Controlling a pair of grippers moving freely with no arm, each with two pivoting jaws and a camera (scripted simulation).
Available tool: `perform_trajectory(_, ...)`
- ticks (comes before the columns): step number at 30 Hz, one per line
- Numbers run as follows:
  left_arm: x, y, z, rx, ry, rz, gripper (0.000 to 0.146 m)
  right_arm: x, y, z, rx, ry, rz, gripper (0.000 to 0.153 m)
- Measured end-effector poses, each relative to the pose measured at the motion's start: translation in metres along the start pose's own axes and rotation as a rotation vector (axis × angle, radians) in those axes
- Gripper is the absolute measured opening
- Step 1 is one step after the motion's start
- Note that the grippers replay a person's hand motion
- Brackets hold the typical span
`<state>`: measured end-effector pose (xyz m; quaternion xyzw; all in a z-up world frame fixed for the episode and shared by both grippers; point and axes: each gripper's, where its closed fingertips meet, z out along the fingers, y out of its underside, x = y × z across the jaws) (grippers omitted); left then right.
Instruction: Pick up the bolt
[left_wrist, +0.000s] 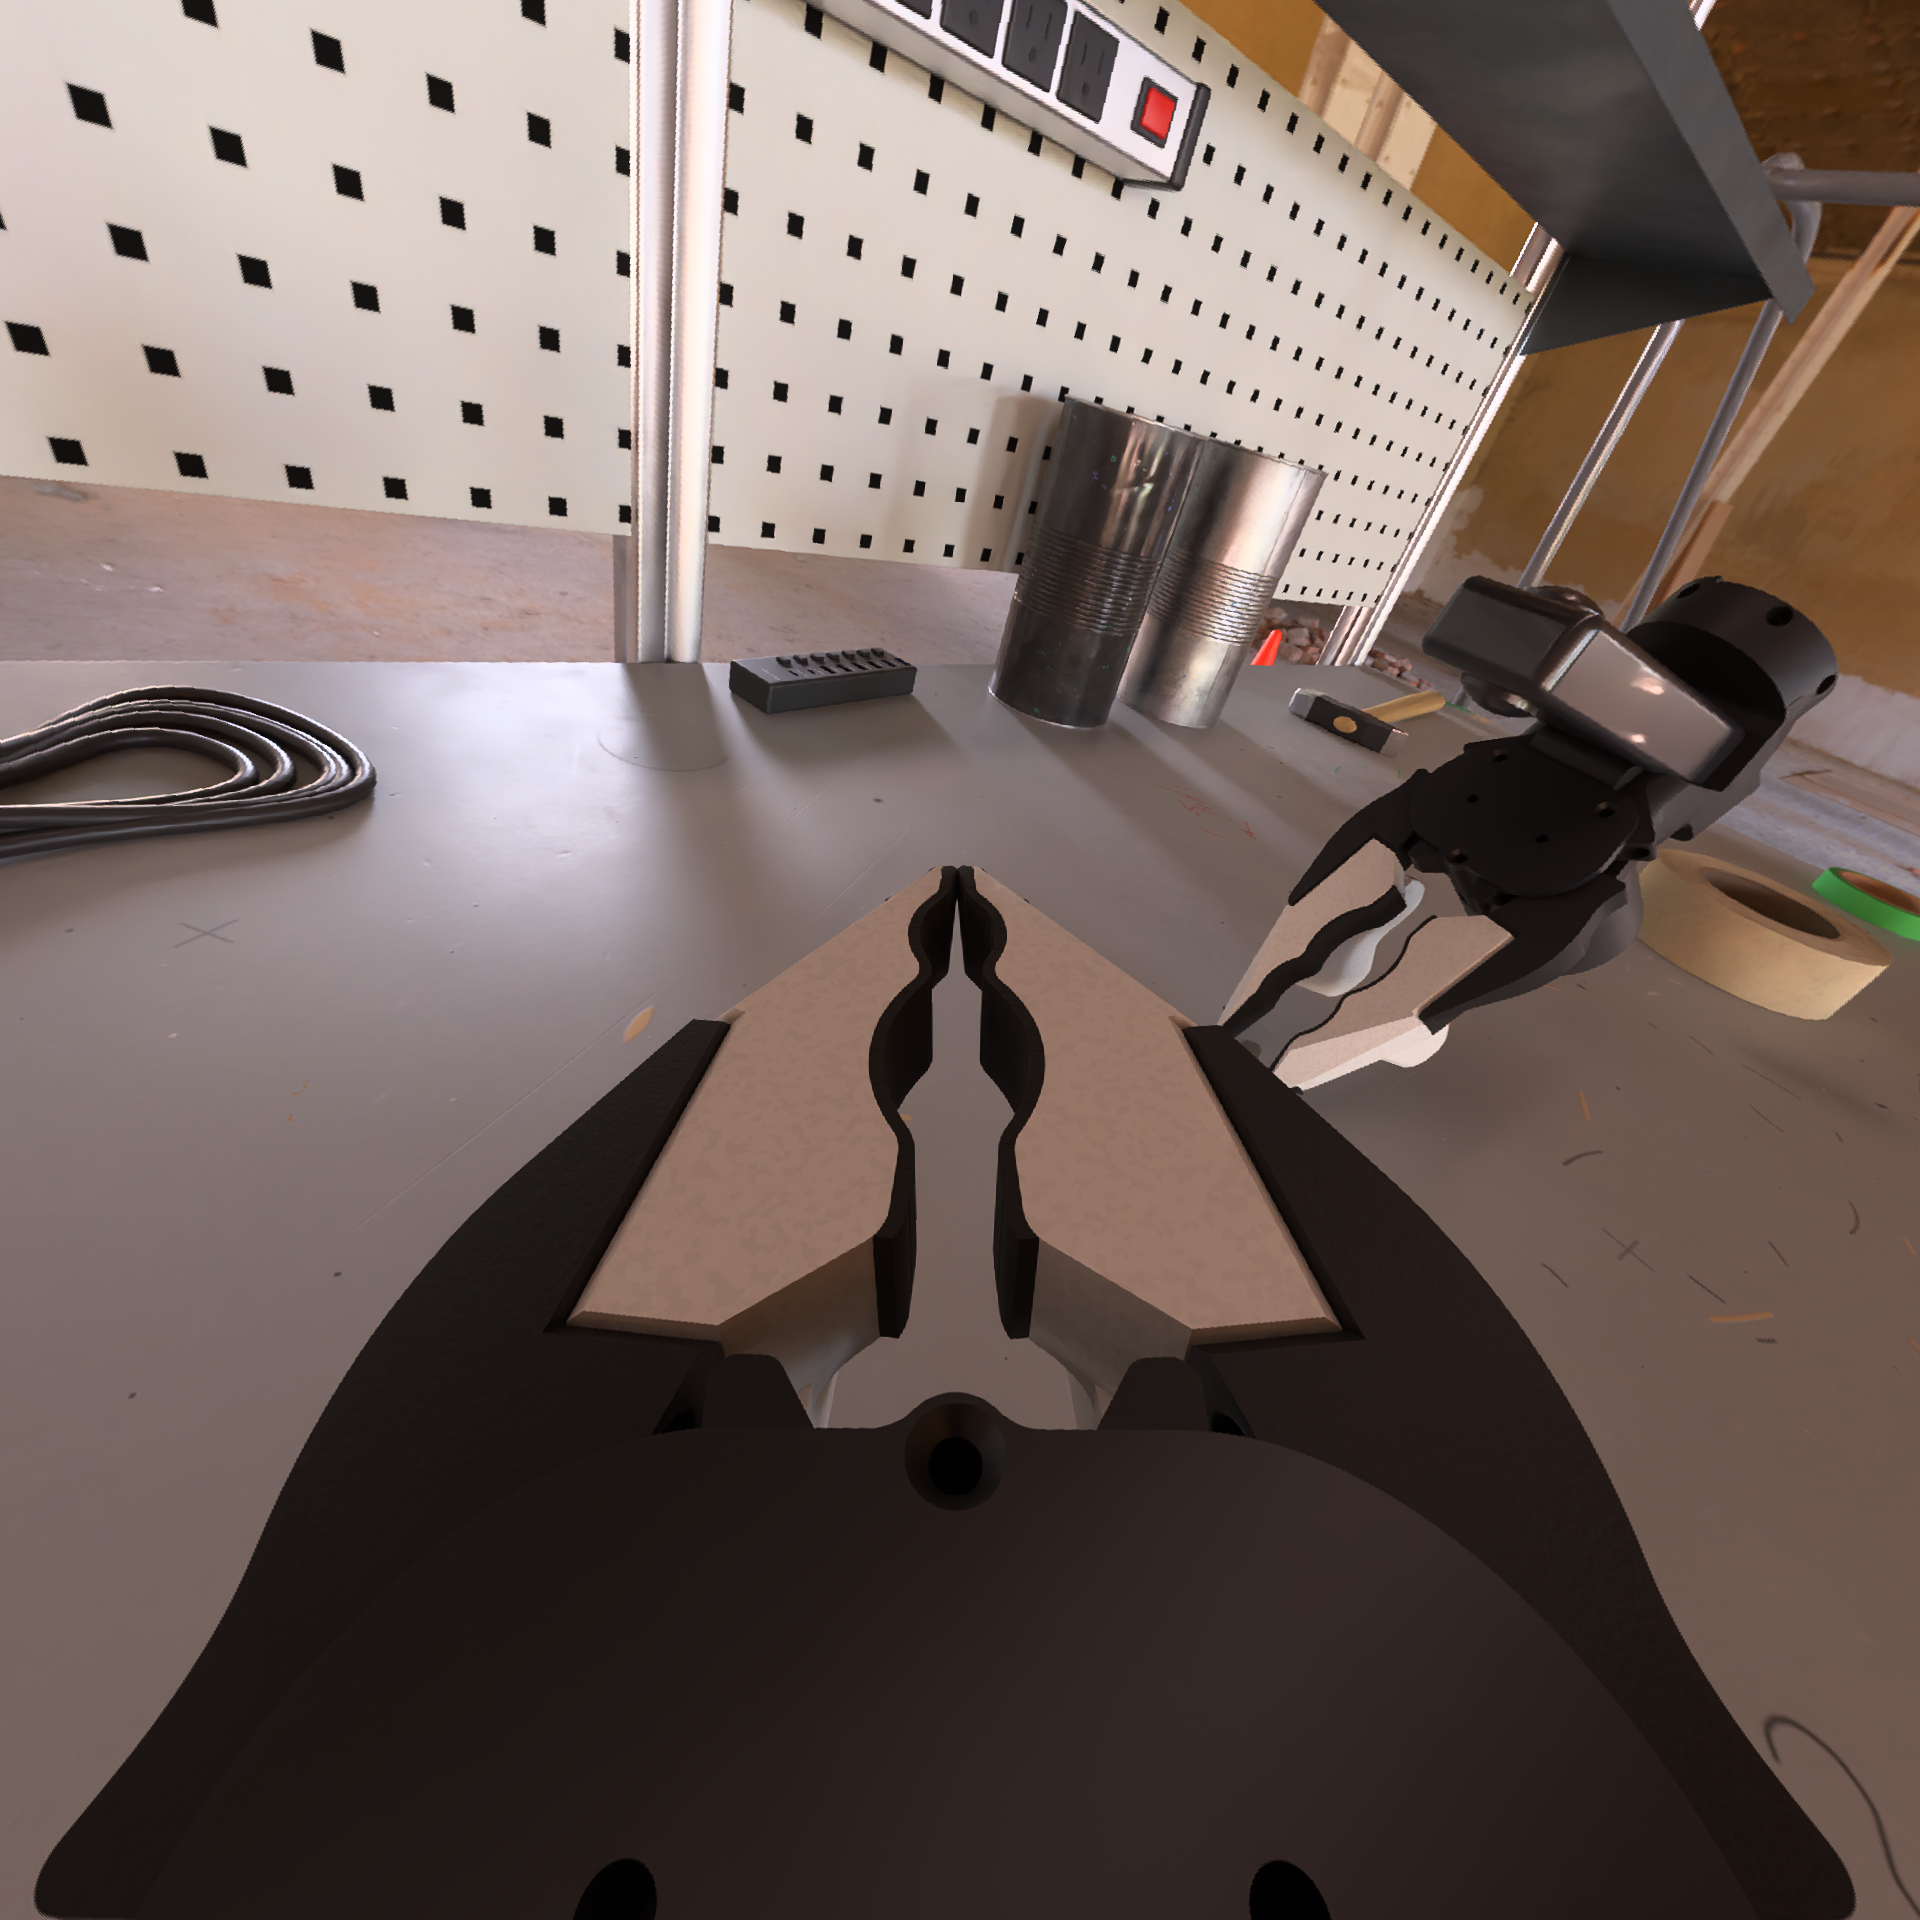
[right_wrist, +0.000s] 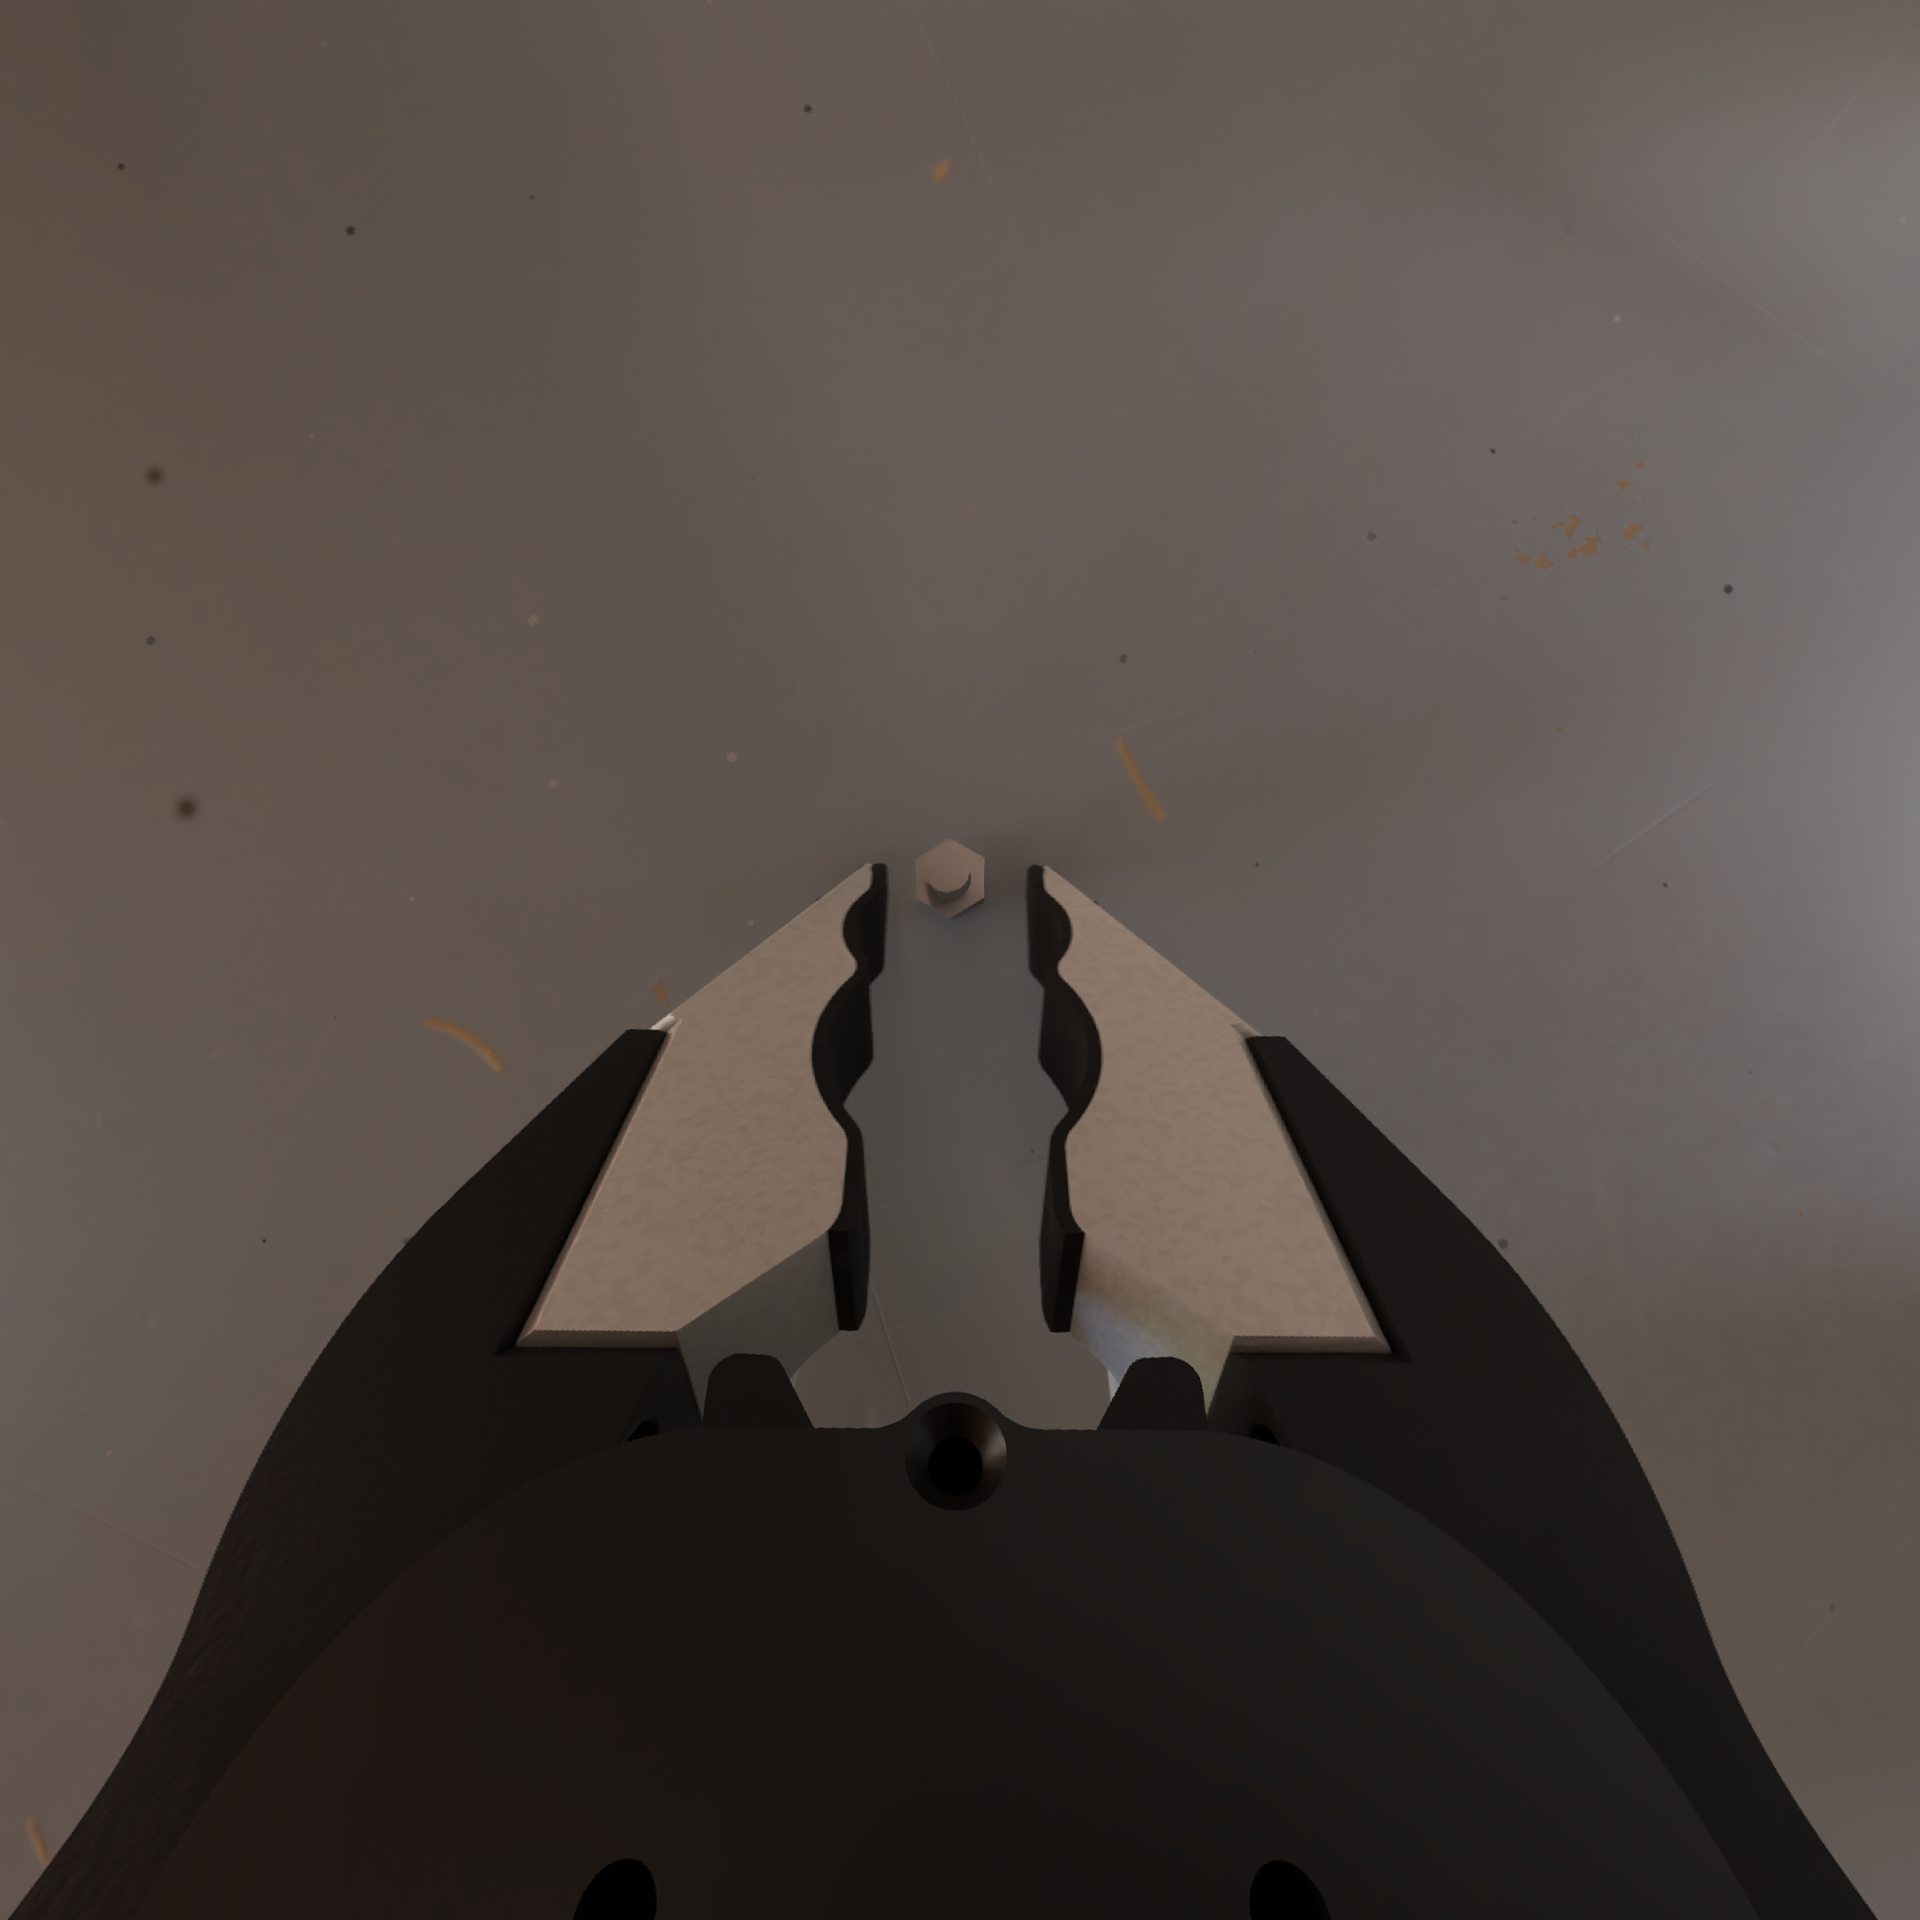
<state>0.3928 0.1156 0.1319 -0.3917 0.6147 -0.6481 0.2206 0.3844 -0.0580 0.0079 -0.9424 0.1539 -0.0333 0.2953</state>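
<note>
The bolt (right_wrist: 947, 881) is small, pale grey, with a hexagonal head, and stands on the grey workbench (right_wrist: 935, 416). In the right wrist view it sits between the tips of my right gripper (right_wrist: 955, 883), which points down at the bench and is open, with a gap on each side of the bolt. The right gripper also shows in the left wrist view (left_wrist: 1262, 1044), tips down at the bench; the bolt is hidden there. My left gripper (left_wrist: 957, 875) is shut and empty, held above the bench to the left of the right gripper.
Two metal cans (left_wrist: 1101, 566) stand at the back by the pegboard (left_wrist: 312, 260). A black box (left_wrist: 821, 681), a coiled cable (left_wrist: 177, 769), a hammer (left_wrist: 1361, 717), a tan tape roll (left_wrist: 1756, 935) and a green tape roll (left_wrist: 1870, 894) lie on the bench (left_wrist: 520, 987). A shelf (left_wrist: 1610, 156) hangs above.
</note>
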Motion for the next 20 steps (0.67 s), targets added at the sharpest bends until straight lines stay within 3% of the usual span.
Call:
perform_trajectory(2, 0.0, 0.0, 0.0, 0.0, 0.0, 0.0, 0.0, -0.002, -0.001, 0.001, 0.01, -0.016, -0.012, 0.013)
perform_trajectory(13, 0.0, 0.0, 0.0, 0.001, 0.0, -0.002, 0.0, -0.009, -0.004, -0.002, 0.067, -0.057, 0.017, 0.013)
perform_trajectory(16, 0.0, 0.0, 0.0, 0.001, -0.001, -0.002, 0.0, -0.015, -0.015, -0.017, 0.114, -0.04, 0.01, 0.013)
perform_trajectory(20, 0.001, 0.0, 0.0, 0.0, 0.002, 0.001, 0.0, -0.049, -0.056, -0.051, 0.243, -0.08, -0.083, 0.013)
